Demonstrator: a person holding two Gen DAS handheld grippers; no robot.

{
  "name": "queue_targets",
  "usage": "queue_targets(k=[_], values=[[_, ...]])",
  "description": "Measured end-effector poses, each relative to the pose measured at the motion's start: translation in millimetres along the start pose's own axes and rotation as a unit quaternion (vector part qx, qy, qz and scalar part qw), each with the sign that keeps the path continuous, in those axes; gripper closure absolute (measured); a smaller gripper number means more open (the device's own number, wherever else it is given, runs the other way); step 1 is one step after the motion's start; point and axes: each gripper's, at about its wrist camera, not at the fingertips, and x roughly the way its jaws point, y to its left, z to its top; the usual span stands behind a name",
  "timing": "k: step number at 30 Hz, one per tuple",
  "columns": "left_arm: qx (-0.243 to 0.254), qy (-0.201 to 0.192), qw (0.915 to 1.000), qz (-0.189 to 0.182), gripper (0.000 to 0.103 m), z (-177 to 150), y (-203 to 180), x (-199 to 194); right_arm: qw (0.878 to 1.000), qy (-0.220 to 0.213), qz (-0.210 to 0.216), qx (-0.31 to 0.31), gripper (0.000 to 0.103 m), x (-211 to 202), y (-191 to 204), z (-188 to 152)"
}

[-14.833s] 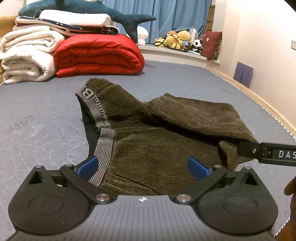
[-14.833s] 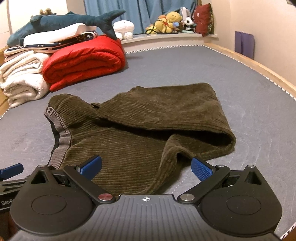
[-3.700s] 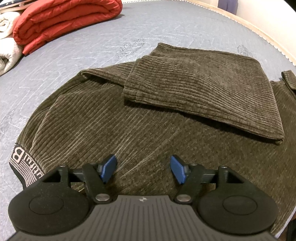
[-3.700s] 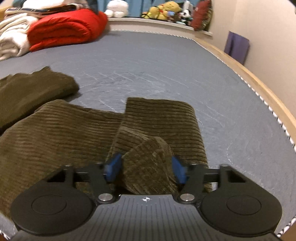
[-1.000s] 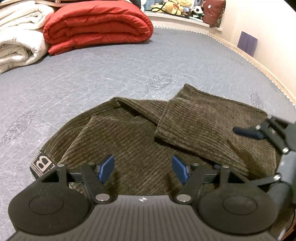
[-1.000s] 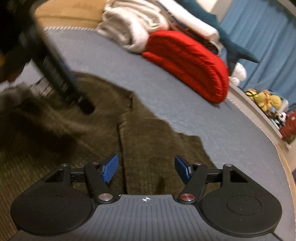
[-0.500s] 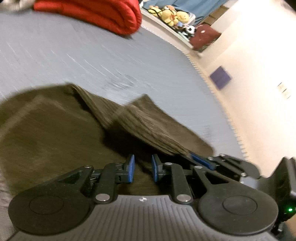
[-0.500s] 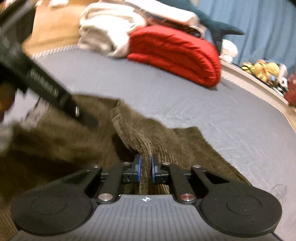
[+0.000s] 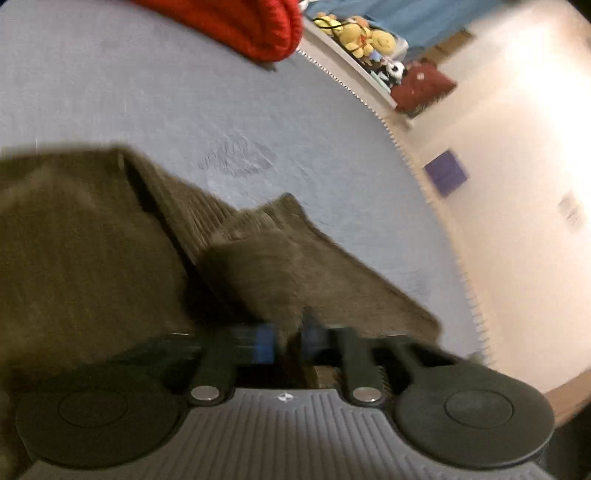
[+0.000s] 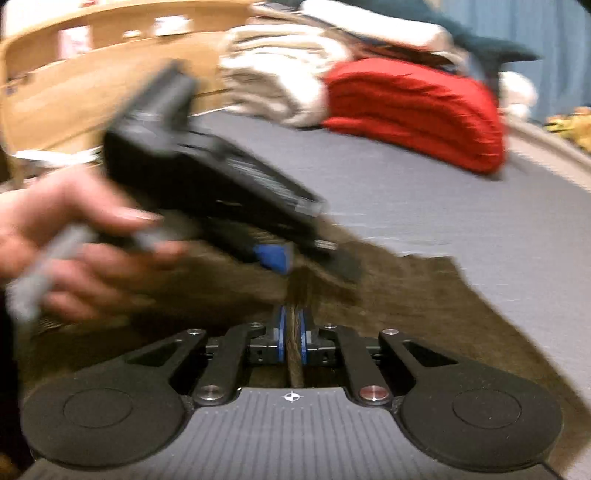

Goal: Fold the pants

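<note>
The brown corduroy pants (image 9: pixel 92 258) lie on the grey mattress (image 9: pixel 184 92), one fold pinched by both tools: the right gripper (image 10: pixel 291 338) and left gripper (image 9: pixel 286 341) are each clamped on fabric. Beyond sit a red quilt (image 10: pixel 413 107) and white blankets (image 10: pixel 273 77). The left hand (image 10: pixel 70 236) is motion-blurred.

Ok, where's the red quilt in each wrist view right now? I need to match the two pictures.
Left wrist: red quilt at the top edge, left of centre, cropped.
Right wrist: red quilt upper right, on the far side of the mattress.
Shared landmark: the brown pants, pinched by both grippers.
</note>
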Motion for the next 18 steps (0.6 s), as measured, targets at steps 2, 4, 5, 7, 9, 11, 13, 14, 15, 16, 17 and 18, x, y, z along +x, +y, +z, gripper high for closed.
queue_targets(k=[2,4,5,7,9,11,13,14,15,16,17,18], values=[[0.112,-0.036,0.9915,0.056,0.091,0,-23,-2,0.999,0.01,0.012,-0.034,0.103,0,11,0],[0.218,-0.09,0.9683,0.082,0.092,-4,-46,-12,0.999,0.01,-0.014,-0.046,0.103,-4,7,5],[0.251,-0.112,0.9582,0.081,0.092,-5,-53,-16,0.999,-0.003,-0.025,-0.028,0.101,-10,-4,10],[0.323,-0.162,0.9311,0.049,0.092,-14,-68,-30,0.997,-0.047,-0.059,0.028,0.093,-29,-38,20],[0.383,-0.186,0.9043,-0.029,0.092,-28,-79,-43,0.984,-0.1,-0.11,0.097,0.067,-48,-75,23],[0.432,-0.168,0.8798,-0.107,0.092,-46,-90,-47,0.964,-0.143,-0.148,0.168,0.028,-64,-110,18],[0.471,-0.137,0.8591,-0.147,0.092,-62,-102,-43,0.943,-0.164,-0.143,0.252,0.026,-73,-148,6],[0.488,-0.127,0.8502,-0.153,0.092,-69,-107,-39,0.933,-0.166,-0.118,0.298,0.025,-74,-165,-2],[0.501,-0.12,0.8431,-0.155,0.092,-76,-110,-35,0.922,-0.162,-0.078,0.343,0.025,-73,-181,-10],[0.506,-0.112,0.8406,-0.157,0.092,-80,-112,-32,0.913,-0.156,-0.037,0.375,0.024,-71,-191,-17],[0.509,-0.106,0.8395,-0.158,0.092,-85,-113,-30,0.908,-0.153,-0.013,0.39,0.022,-70,-196,-21],[0.512,-0.103,0.838,-0.158,0.092,-86,-114,-27,0.906,-0.146,0.008,0.396,0.021,-68,-197,-22]])
